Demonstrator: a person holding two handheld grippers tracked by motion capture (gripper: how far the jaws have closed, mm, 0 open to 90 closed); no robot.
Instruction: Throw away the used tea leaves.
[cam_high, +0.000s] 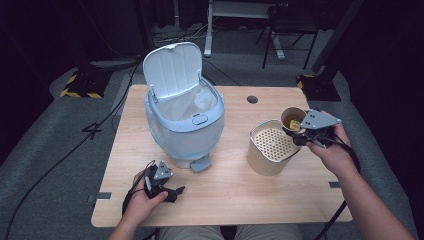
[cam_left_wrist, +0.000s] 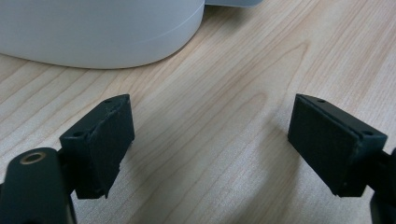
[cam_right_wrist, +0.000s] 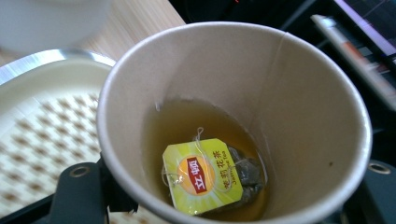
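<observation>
My right gripper (cam_high: 300, 133) is shut on a brown paper cup (cam_high: 292, 118), held over the far right rim of a beige container with a perforated strainer top (cam_high: 270, 146). In the right gripper view the cup (cam_right_wrist: 299, 93) holds a little amber tea and a wet tea bag with a yellow tag (cam_right_wrist: 203, 175). The strainer top (cam_right_wrist: 42, 126) lies just behind it at the left. My left gripper (cam_high: 169, 191) rests low at the table's near left, open. Between its pads (cam_left_wrist: 109, 140) there is only bare wood. A pale blue pedal bin (cam_high: 184, 120) stands open with a white liner.
The bin's lid (cam_high: 172, 67) stands upright and its pedal (cam_high: 201, 164) juts toward me. The bin's base (cam_left_wrist: 93, 32) is just ahead of my left gripper. A cable hole (cam_high: 252, 99) is in the wooden table (cam_high: 235, 195). Cables and furniture legs lie on the floor beyond.
</observation>
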